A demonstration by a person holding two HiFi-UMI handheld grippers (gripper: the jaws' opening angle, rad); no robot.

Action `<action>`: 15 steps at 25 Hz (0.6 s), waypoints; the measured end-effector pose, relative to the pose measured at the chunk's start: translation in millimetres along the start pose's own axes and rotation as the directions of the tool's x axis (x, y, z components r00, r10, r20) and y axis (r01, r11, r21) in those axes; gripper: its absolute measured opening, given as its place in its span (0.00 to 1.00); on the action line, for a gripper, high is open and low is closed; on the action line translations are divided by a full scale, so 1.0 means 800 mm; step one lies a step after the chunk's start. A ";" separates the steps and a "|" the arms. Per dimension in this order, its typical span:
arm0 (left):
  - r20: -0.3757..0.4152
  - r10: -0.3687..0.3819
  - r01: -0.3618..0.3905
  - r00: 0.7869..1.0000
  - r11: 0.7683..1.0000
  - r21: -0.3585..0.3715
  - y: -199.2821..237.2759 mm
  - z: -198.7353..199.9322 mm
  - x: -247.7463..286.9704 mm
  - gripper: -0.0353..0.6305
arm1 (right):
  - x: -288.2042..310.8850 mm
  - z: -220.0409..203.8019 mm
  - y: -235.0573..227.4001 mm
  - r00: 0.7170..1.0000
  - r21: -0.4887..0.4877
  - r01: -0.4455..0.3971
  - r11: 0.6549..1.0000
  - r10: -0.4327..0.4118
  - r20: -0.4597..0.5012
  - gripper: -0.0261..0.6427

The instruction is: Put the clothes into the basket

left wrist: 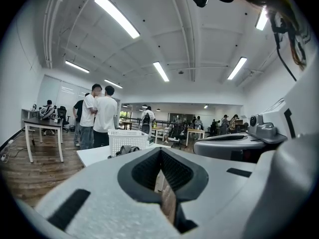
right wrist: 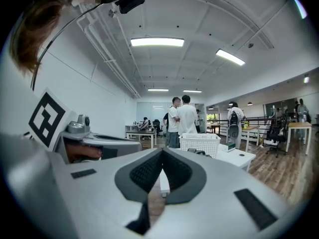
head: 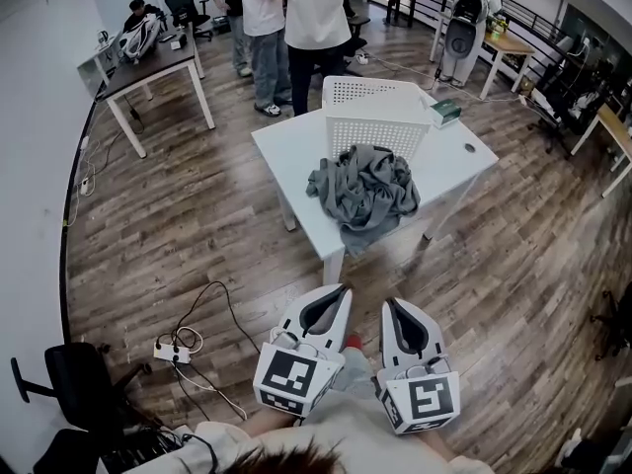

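The clothes (head: 365, 194) are grey. The basket (head: 375, 117) is white with a pattern of small holes, and the table (head: 286, 151) is plain white. The floor (head: 197, 225) is brown wood plank. The left gripper (head: 345, 288) and right gripper (head: 389, 304) are white, with black-and-white square markers.

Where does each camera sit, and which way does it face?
Head view: on the person's head, steeply down at table, clothes, basket; left claw and right claw show.
Left gripper view: on the left claw, level along its shut jaws toward the table; right claw at right.
Right gripper view: on the right claw, same heading, jaws shut; left claw at left.
Shared: all three show the basket.
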State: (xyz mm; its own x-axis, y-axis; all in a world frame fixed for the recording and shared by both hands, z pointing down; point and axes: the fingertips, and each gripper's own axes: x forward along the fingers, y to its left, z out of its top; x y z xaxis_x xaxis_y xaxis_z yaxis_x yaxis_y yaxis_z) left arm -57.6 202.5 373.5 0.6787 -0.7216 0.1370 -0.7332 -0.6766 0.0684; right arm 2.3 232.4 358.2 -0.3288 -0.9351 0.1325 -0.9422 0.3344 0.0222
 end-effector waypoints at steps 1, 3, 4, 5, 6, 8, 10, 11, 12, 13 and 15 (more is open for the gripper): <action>-0.003 0.003 -0.003 1.000 1.000 -0.002 0.004 0.001 0.009 0.07 | 0.008 0.000 -0.006 1.000 0.002 -0.005 1.000 0.005 -0.001 0.06; -0.005 0.010 -0.010 1.000 1.000 -0.002 0.012 0.003 0.029 0.07 | 0.025 0.000 -0.020 1.000 0.004 -0.014 1.000 0.014 -0.002 0.06; -0.005 0.014 -0.014 1.000 1.000 0.000 0.016 0.004 0.039 0.07 | 0.034 0.001 -0.028 1.000 0.003 -0.019 1.000 0.019 -0.001 0.06; -0.004 0.019 -0.019 1.000 1.000 0.002 0.021 0.006 0.050 0.07 | 0.043 0.002 -0.035 1.000 -0.001 -0.026 1.000 0.026 0.000 0.06; -0.003 0.026 -0.026 1.000 1.000 0.003 0.026 0.009 0.060 0.07 | 0.053 0.003 -0.043 0.999 -0.005 -0.034 0.999 0.034 0.001 0.06; -0.001 0.040 -0.040 0.999 0.999 0.005 0.035 0.014 0.081 0.07 | 0.071 0.004 -0.059 0.999 -0.008 -0.046 0.999 0.046 0.002 0.06; -0.005 0.044 -0.044 0.999 0.999 0.006 0.041 0.016 0.102 0.07 | 0.088 0.006 -0.074 0.998 -0.008 -0.056 0.998 0.056 0.002 0.06; -0.007 0.043 -0.043 0.999 0.999 0.008 0.043 0.017 0.111 0.07 | 0.096 0.007 -0.082 0.998 -0.008 -0.061 0.998 0.061 0.001 0.06; -0.008 0.044 -0.044 0.999 0.999 0.009 0.045 0.018 0.121 0.07 | 0.104 0.008 -0.089 0.998 -0.010 -0.066 0.998 0.066 0.000 0.06; -0.010 0.048 -0.048 0.999 0.999 0.009 0.048 0.019 0.130 0.07 | 0.111 0.009 -0.095 0.997 -0.012 -0.071 0.997 0.071 -0.002 0.06; -0.017 0.058 -0.058 0.998 0.998 0.003 0.053 0.020 0.147 0.07 | 0.122 0.008 -0.108 0.997 -0.014 -0.083 0.996 0.083 -0.010 0.06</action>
State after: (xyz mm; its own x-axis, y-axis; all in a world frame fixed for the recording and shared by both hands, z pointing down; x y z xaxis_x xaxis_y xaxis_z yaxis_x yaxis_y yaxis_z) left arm -8.5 86.9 376.9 0.6344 -0.7569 0.1571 -0.7709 -0.6343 0.0572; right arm 50.9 111.5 363.2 -0.4051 -0.9029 0.1436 -0.9106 0.4125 0.0246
